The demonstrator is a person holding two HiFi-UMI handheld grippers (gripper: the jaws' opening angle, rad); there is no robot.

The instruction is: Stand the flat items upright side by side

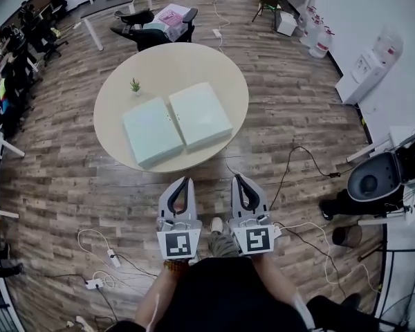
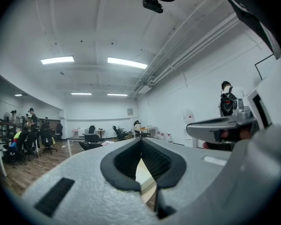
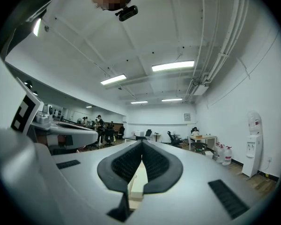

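A pale green flat box [image 1: 152, 131] and a second flat box [image 1: 199, 115] lie flat, edge to edge, on the round desk [image 1: 173, 64] beside a small plant [image 1: 135, 86]. The left gripper [image 1: 185, 182] and right gripper [image 1: 239, 180] hover above the wooden floor [image 1: 69, 185] short of the desk, fingers closed, holding nothing

left box [image 1: 152, 131], right box [image 1: 200, 115]: pale green | table [image 1: 194, 68]: beige | floor [image 1: 69, 185]: brown planks

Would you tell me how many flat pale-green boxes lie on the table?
2. On the table, the left box lies flat near the front edge, the right box beside it. None seems hidden.
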